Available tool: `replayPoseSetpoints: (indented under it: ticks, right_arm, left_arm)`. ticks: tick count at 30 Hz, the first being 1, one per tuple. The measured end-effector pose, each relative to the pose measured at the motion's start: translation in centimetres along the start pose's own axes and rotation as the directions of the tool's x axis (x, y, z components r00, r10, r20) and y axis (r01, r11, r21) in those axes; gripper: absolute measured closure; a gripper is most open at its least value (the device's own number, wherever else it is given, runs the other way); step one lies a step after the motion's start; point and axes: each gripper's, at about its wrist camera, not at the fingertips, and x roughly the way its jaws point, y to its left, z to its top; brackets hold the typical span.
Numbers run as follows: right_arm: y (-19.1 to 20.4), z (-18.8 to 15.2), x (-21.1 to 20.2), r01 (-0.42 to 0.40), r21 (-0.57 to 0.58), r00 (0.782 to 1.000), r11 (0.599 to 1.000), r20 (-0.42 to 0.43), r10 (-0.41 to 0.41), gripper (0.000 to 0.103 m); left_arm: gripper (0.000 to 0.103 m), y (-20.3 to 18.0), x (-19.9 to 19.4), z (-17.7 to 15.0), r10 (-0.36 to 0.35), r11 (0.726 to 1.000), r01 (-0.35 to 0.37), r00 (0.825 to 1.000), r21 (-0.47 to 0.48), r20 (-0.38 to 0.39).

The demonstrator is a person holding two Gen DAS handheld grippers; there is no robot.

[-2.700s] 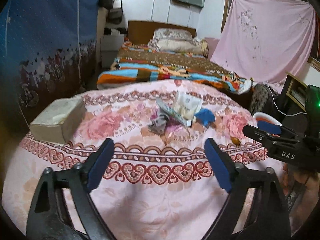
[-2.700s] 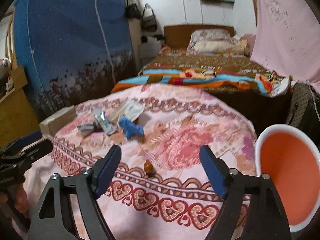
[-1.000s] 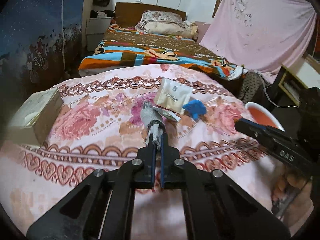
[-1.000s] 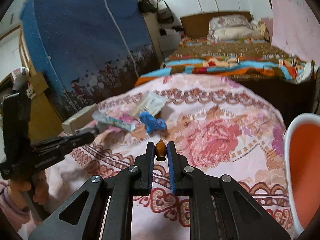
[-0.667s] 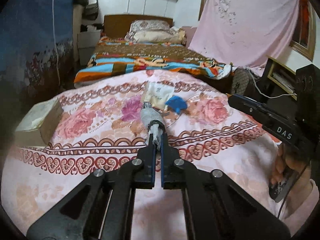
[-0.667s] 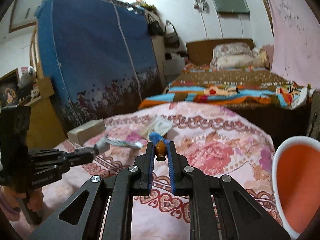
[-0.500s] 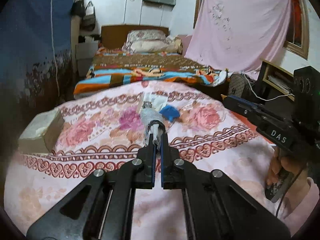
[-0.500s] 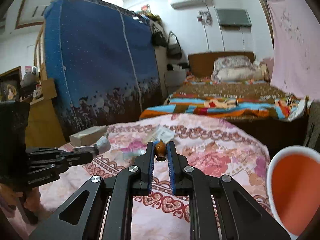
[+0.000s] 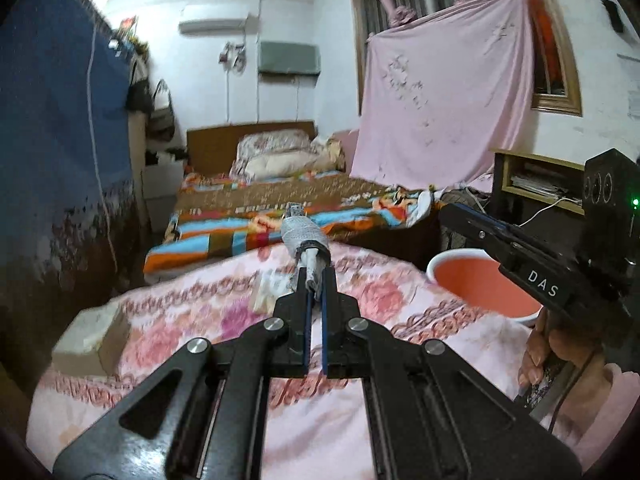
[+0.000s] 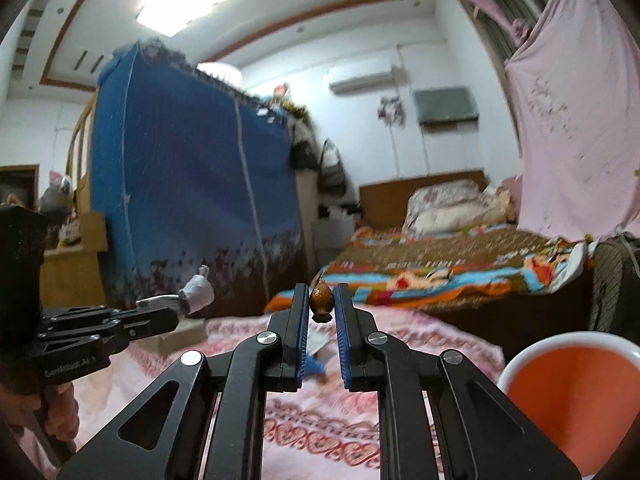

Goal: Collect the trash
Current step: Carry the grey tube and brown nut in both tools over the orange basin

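Holding a small brown nut [image 10: 321,297] in my right gripper [image 10: 321,312], fingers clamped; the orange bucket with a white rim [image 10: 568,396] sits low to its right.

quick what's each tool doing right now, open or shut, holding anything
Left tool: shut on a crumpled grey wrapper, lifted off the table.
Right tool: shut on a small brown nut-like scrap, held in the air.

A home bedroom: made bed [image 9: 256,216], pillows [image 9: 280,156], fabric wardrobe [image 10: 192,200]
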Motion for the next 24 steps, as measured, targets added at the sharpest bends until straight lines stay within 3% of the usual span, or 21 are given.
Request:
replayPoseSetpoints:
  ticks: [5,11,18,24]
  right_arm:
    - [-1.7,1.0,-2.1,0.08,0.033,0.993,0.996,0.084,-0.083,0.092]
    - [-5.2,1.7,-4.0,0.206,0.091,0.968,0.974,0.127,-0.217,0.092]
    - [-9.6,1.4,-5.3,0.337,0.224,0.927,0.914,0.091,-0.364,0.092]
    - [-11.8,0.9,-5.7,0.408,0.301,0.899,0.862,0.033,-0.437,0.092]
  left_arm:
    - [0.103,-2.4,0.6,1.5,-0.055,0.997,0.053,0.997,0.05,0.047]
    - [0.103,-5.8,1.8,2.8,-0.146,0.986,0.14,0.987,0.095,0.06]
    - [0.103,-9.3,4.6,3.3,-0.251,0.964,0.251,0.968,0.089,-0.018]
    - [0.103,-11.9,6.9,3.4,-0.312,0.943,0.321,0.945,0.088,-0.1]
